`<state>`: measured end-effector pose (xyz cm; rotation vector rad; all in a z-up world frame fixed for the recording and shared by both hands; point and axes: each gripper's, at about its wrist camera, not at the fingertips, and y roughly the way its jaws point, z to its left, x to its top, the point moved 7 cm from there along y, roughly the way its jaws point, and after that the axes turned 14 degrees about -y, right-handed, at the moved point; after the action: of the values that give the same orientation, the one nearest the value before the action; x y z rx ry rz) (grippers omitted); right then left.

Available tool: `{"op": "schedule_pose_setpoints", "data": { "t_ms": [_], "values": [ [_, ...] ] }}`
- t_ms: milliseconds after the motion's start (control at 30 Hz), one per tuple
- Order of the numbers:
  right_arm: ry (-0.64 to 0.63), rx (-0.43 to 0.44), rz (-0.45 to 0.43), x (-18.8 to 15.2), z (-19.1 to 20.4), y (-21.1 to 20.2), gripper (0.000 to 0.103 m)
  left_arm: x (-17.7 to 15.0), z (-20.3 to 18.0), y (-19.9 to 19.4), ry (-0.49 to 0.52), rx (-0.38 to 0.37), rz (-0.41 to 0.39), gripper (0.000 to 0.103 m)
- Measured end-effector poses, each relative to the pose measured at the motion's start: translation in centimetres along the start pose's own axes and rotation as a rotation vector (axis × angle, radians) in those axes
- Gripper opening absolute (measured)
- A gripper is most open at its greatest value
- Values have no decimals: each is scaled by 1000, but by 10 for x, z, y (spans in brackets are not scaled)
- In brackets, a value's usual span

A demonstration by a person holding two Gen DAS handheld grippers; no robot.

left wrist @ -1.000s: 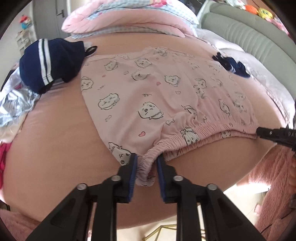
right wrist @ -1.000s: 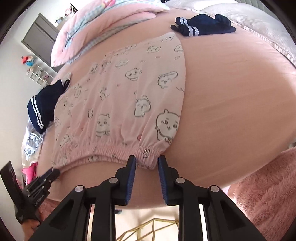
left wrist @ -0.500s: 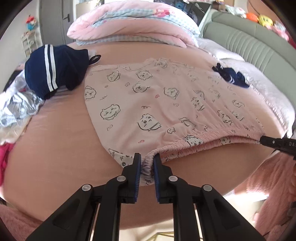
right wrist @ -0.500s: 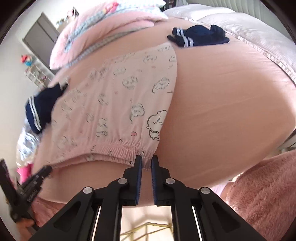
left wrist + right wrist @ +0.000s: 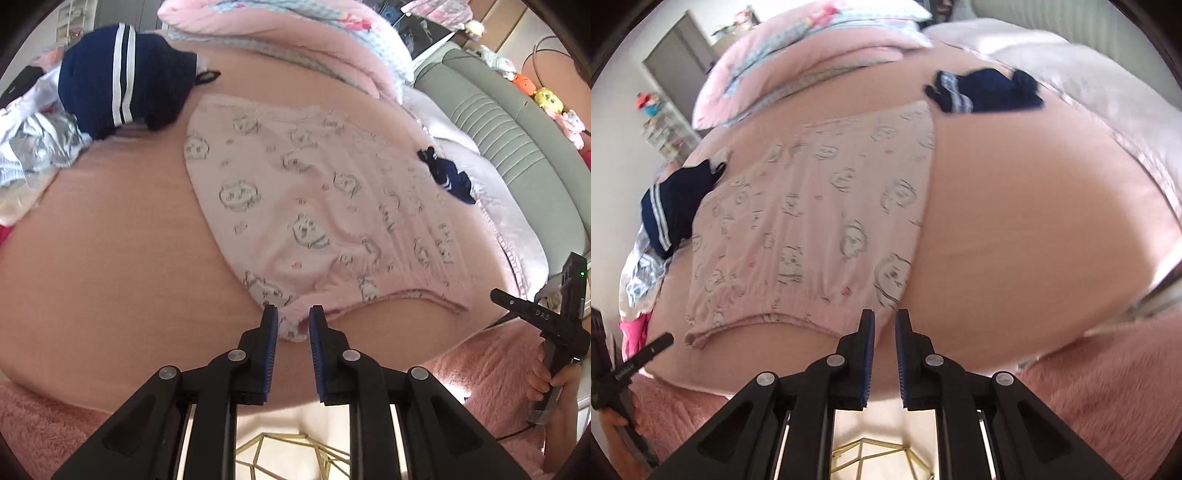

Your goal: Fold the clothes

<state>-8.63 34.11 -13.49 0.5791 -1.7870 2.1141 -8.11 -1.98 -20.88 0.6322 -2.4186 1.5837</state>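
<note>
The pink printed shorts (image 5: 314,206) lay flat on the pink bed (image 5: 110,266). The left gripper (image 5: 293,325) pinched one waistband corner, its jaws opening slightly; the right gripper (image 5: 885,325), also opening, held the other corner. Fuzzy pink rug (image 5: 1108,387) below; soft elastic waistband.

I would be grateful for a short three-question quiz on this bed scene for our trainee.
1. True or false: the shorts are plain, with no print.
2. The sheet under them is: A green, B pink, C white.
3. Fill in: the stripes on the larger navy garment are ___.
Key: 1 false; 2 B; 3 white.
</note>
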Motion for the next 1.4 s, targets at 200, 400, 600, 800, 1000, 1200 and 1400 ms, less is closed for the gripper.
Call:
{"op": "schedule_pose_setpoints", "data": {
  "t_ms": [200, 400, 600, 800, 1000, 1200, 1400],
  "values": [
    [-79, 41, 68, 19, 30, 50, 10, -7, 8, 58, 11, 109, 144, 16],
    [-114, 5, 154, 10, 32, 68, 10, -14, 26, 40, 88, 268, 108, 17],
    [-248, 85, 73, 27, 77, 52, 11, 17, 2, 28, 103, 144, 17, 17],
    [-286, 145, 89, 59, 106, 64, 11, 77, 22, 38, -37, 54, 17, 32],
    [-344, 140, 101, 122, 121, 98, 11, 128, 63, 76, -132, 42, 75, 43],
    [-379, 128, 158, 168, 138, 156, 11, 150, 67, 113, -98, -57, 162, 43],
    [-340, 115, 91, 250, 129, 200, 29, 189, 52, 139, -117, -269, 231, 43]
  ]
}}
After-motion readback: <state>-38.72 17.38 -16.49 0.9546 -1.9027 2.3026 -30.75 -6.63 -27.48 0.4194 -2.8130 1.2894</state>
